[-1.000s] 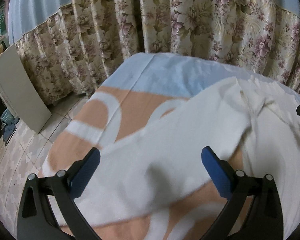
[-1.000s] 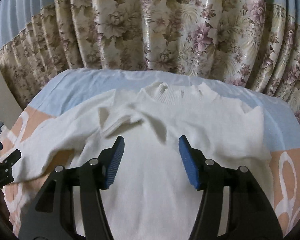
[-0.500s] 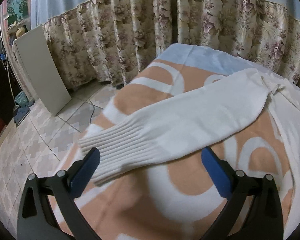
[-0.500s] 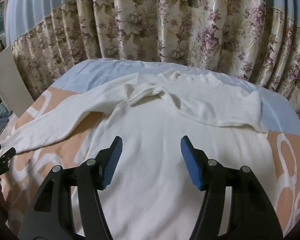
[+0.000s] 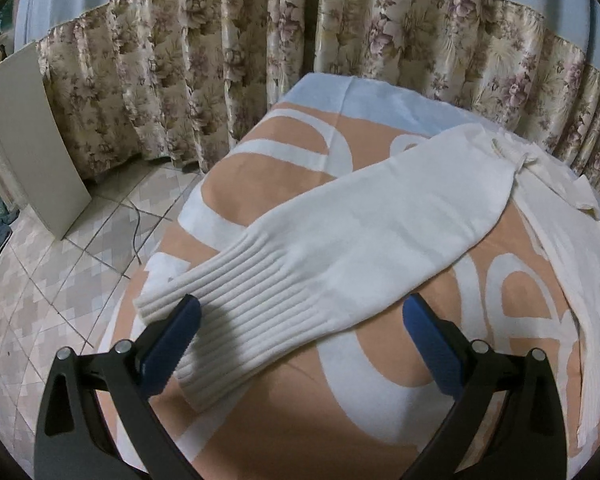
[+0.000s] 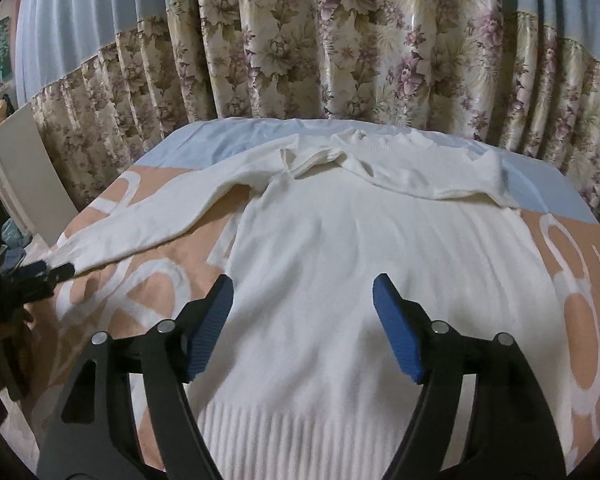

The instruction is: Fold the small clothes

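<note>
A white knit sweater (image 6: pixel 340 248) lies flat on a bed covered by an orange, white and blue blanket (image 6: pixel 572 248). Its right sleeve is folded across the chest near the collar. Its left sleeve (image 5: pixel 360 232) stretches out to the left, with the ribbed cuff (image 5: pixel 236 320) near the bed's edge. My left gripper (image 5: pixel 300 320) is open and empty, its jaws on either side of the cuff, just above it. It also shows in the right wrist view (image 6: pixel 48 270). My right gripper (image 6: pixel 302 296) is open and empty above the sweater's lower body, near the ribbed hem (image 6: pixel 300 432).
A floral curtain (image 6: pixel 340 60) hangs right behind the bed. In the left wrist view a tiled floor (image 5: pixel 60 280) lies left of the bed, with a white board (image 5: pixel 24 132) leaning there and a cable (image 5: pixel 134 232) on the tiles.
Both grippers have drawn back toward me. The left one has moved along the sleeve to its cuff. The right one now sits over the lower body, with the hem in view.
</note>
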